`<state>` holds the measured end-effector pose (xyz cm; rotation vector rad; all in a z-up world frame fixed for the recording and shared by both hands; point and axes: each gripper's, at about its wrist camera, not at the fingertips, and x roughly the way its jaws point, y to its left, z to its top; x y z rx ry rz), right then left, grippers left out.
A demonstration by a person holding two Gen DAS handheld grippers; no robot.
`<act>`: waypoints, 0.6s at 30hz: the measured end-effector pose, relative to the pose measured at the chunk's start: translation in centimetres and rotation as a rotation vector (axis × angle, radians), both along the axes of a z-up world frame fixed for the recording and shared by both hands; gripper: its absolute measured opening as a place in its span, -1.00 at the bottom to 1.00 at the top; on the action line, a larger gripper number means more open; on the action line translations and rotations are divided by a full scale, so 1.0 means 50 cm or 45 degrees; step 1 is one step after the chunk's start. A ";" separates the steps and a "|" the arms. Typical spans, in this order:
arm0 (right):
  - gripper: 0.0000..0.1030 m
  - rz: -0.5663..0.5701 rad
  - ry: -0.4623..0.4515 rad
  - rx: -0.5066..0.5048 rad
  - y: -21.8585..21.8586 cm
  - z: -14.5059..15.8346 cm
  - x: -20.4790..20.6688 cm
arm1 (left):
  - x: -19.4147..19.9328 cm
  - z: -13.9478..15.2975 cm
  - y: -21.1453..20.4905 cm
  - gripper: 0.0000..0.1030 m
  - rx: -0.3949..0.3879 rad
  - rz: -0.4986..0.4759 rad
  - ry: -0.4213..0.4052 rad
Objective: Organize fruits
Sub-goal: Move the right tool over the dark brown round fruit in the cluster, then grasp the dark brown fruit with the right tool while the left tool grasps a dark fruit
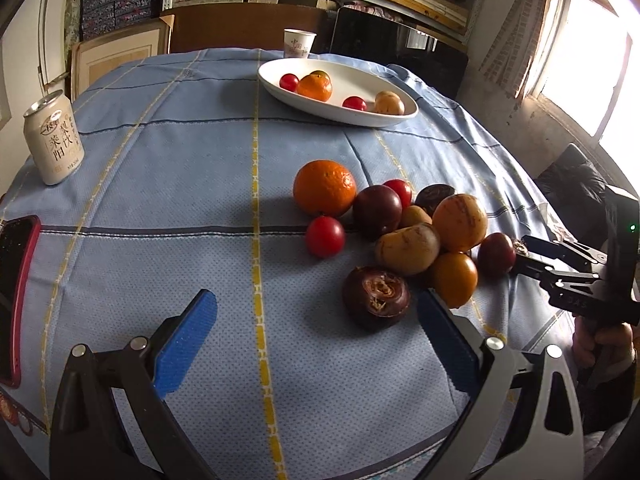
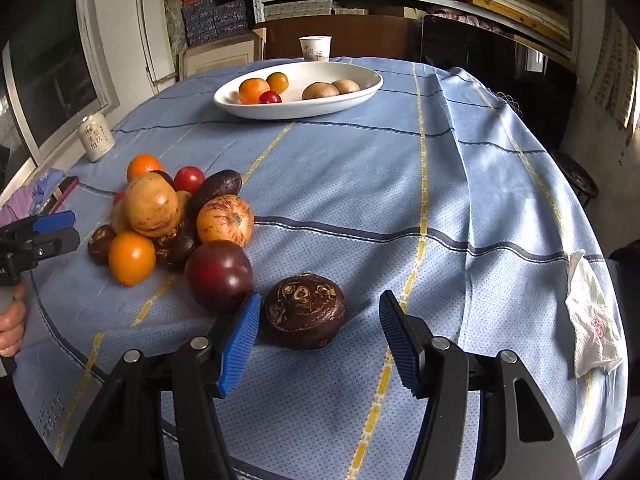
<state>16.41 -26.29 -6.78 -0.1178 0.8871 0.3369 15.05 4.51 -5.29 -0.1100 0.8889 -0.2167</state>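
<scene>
A pile of fruit (image 1: 404, 232) lies on the blue checked cloth: an orange (image 1: 324, 188), red tomatoes, dark plums and yellow-brown fruits. A dark brown water chestnut (image 1: 376, 302) rests at the near side of the pile, just inside my left gripper's (image 1: 316, 296) right finger; the jaws stand wide and touch nothing. In the right wrist view another dark water chestnut (image 2: 306, 310) sits between the blue pads of my right gripper (image 2: 320, 300). It lies close to the left pad and clear of the right one. A purple plum (image 2: 219, 276) lies just outside that left finger. A white oval plate (image 2: 280, 110) at the far side holds several fruits.
A drink can (image 1: 54, 140) stands at the left, a phone in a red case (image 1: 16, 296) lies near the left edge, and a paper cup (image 2: 315, 48) stands behind the plate. A crumpled tissue (image 2: 592, 320) lies at the right edge. A hand (image 2: 12, 328) holds the left gripper.
</scene>
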 end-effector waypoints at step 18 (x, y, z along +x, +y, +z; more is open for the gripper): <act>-0.17 0.043 -0.006 -0.078 0.025 -0.004 -0.006 | -0.001 -0.001 -0.020 0.91 0.038 -0.063 -0.004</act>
